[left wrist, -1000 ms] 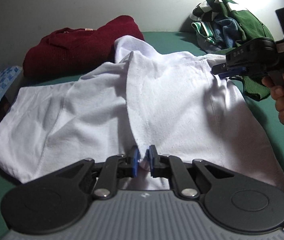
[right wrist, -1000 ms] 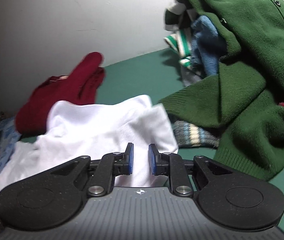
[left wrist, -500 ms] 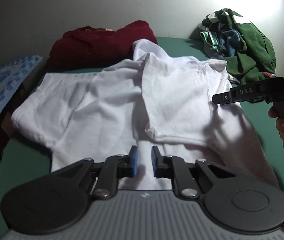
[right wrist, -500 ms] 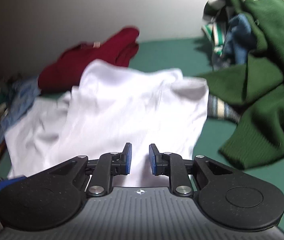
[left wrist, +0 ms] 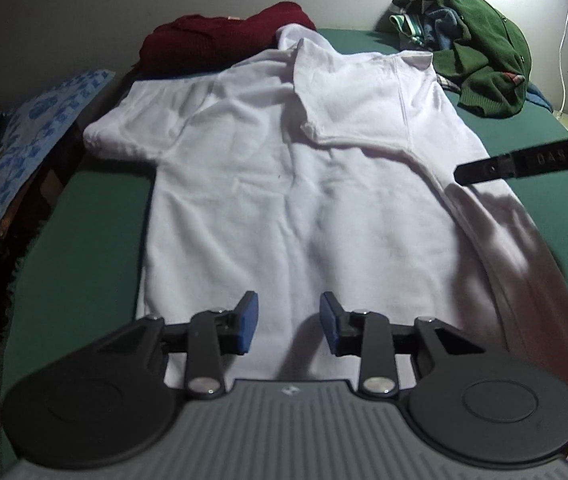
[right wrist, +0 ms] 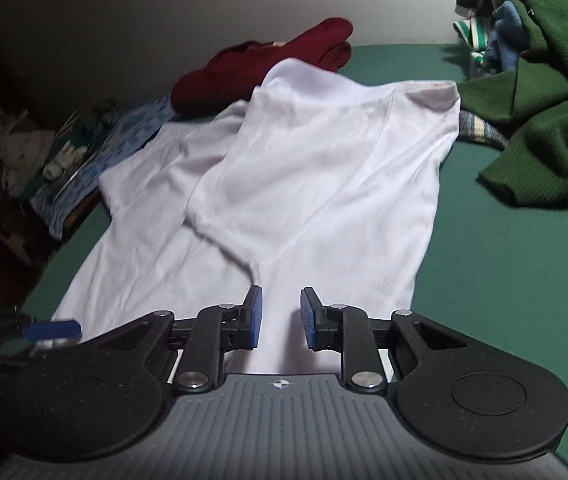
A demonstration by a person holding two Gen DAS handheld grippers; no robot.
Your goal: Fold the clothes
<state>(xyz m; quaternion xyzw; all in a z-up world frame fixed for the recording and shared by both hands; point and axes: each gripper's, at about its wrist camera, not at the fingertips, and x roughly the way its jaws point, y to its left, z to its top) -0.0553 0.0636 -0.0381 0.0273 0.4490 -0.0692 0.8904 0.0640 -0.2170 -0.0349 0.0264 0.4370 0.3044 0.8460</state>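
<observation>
Green bed, white shirt beyond hand-held grippers

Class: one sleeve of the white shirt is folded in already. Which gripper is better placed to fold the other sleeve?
Probably the left gripper: the unfolded sleeve of the shirt lies on its side.

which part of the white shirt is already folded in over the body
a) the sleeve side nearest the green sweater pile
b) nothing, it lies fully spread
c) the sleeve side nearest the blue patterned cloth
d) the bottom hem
a: the white shirt has its sleeve on the green sweater pile side lying across the chest; the other sleeve is spread out flat.
</observation>
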